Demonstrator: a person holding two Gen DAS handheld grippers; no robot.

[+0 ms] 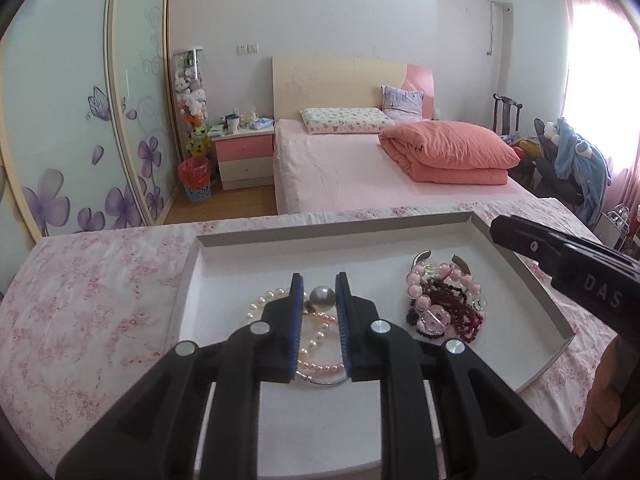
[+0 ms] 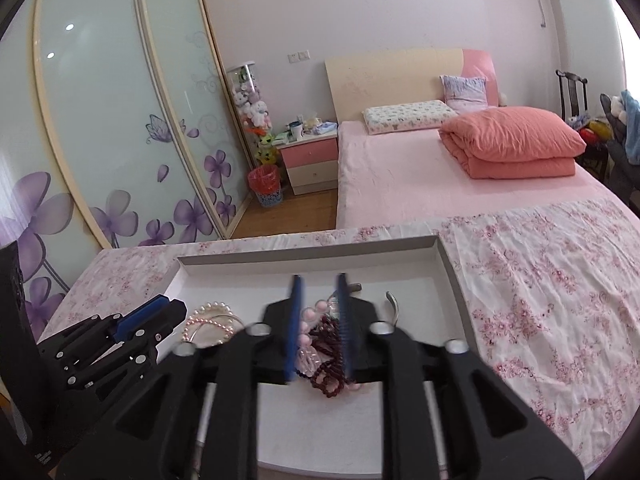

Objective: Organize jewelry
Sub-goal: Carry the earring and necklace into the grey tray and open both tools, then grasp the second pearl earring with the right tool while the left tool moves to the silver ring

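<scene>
White tray (image 1: 192, 276) on the floral worktop (image 1: 88, 304), pearl strands (image 1: 316, 336) under the spread left gripper (image 1: 319, 286), dark-red beads (image 2: 326, 364) under the spread right gripper (image 2: 319, 286): reaching step, next needing descent and a firm pinch.

Both grippers tilt down over the white tray (image 1: 552, 304), side by side. The left gripper (image 1: 319, 280) stands above its left half, jaws parted. The right gripper (image 2: 319, 280) (slightly blurred) hangs over the right half, jaws apart, gripping nothing.
</scene>
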